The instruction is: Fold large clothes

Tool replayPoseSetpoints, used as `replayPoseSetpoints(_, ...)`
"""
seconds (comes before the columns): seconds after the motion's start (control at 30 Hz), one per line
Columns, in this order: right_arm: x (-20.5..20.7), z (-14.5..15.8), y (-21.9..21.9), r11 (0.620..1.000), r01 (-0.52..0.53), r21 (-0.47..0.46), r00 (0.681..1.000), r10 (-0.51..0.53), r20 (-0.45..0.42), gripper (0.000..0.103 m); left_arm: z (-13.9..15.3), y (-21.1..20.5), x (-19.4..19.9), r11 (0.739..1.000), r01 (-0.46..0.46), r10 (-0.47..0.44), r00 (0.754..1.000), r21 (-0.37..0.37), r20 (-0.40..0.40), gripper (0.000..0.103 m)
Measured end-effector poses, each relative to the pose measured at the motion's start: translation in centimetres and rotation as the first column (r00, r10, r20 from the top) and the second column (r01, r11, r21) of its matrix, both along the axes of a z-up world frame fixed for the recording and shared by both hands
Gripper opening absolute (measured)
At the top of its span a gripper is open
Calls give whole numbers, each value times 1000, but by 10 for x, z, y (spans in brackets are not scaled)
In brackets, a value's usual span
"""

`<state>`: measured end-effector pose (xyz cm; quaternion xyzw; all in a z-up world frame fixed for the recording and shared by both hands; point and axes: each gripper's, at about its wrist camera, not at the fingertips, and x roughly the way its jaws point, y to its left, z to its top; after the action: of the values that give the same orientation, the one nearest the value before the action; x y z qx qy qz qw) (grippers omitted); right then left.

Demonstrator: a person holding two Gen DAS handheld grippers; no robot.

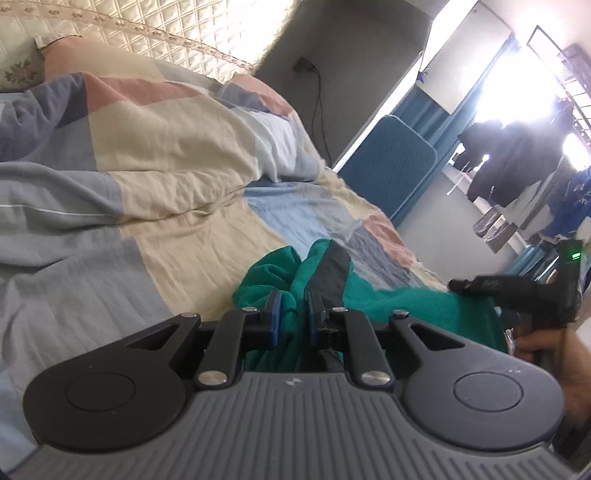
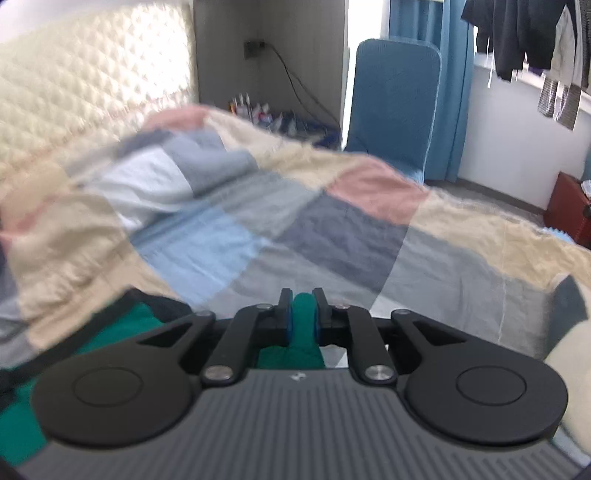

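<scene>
A green garment (image 1: 402, 306) with a dark grey panel (image 1: 332, 269) lies bunched on the near part of the bed. My left gripper (image 1: 294, 314) is shut on a fold of it, and green cloth fills the gap between the blue pads. To the right, the other gripper (image 1: 517, 291), held by a hand (image 1: 543, 347), reaches the same garment's edge. In the blurred right wrist view, my right gripper (image 2: 303, 314) is shut on a pinch of the green garment (image 2: 303, 325). More green cloth (image 2: 122, 332) trails off to the lower left.
A patchwork quilt (image 1: 177, 177) in cream, blue, grey and pink covers the bed, heaped toward the quilted cream headboard (image 1: 155, 26). Beyond the bed's far side stand a blue chair (image 2: 395, 103) and blue curtains (image 2: 454, 92). Dark clothes (image 2: 517, 33) hang by the window. A red box (image 2: 569, 214) sits on the floor.
</scene>
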<state>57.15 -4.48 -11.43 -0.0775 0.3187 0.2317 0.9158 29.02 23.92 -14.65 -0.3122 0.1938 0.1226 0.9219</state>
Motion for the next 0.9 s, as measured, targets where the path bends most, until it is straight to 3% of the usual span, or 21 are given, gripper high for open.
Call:
replayPoseSetpoints(0.13,11,-45,0,1000,19,-2,996,-19,-90,13,-9,0,4,1000,-2,3,1000,21,-29,17)
replayPoseSetpoints(0.27,11,-53,-29,989,45,140,986,-21,-168,18,-16,1,7,1000,7,-7,1000,5,-19,18)
replayPoseSetpoints(0.33,5,-42,-47,977,55,207,986,-21,-165,35,-17,1,7,1000,10,-10,1000,-1,-16,21)
replayPoseSetpoints(0.37,0,-34,-59,970,54,237,988,-17,-153,56,-17,0,7,1000,12,-12,1000,-2,-15,21)
replayPoseSetpoints(0.4,-5,-26,-70,965,44,260,991,-10,-132,69,-17,1,6,1000,11,-11,1000,-6,-15,23)
replayPoseSetpoints(0.53,-31,2,-123,951,35,308,999,-27,-32,70,-15,2,6,1000,6,-7,1000,-31,-17,33)
replayPoseSetpoints(0.63,-46,15,-161,962,76,262,993,-97,71,72,-12,0,4,1000,-4,4,1000,-29,-17,47)
replayPoseSetpoints(0.7,-50,13,-178,968,131,214,983,-155,101,85,-11,-2,3,999,0,0,1000,-32,-12,50)
replayPoseSetpoints(0.9,-37,-22,-195,982,149,120,989,-145,-44,83,-11,-15,10,999,13,-11,999,46,-51,55)
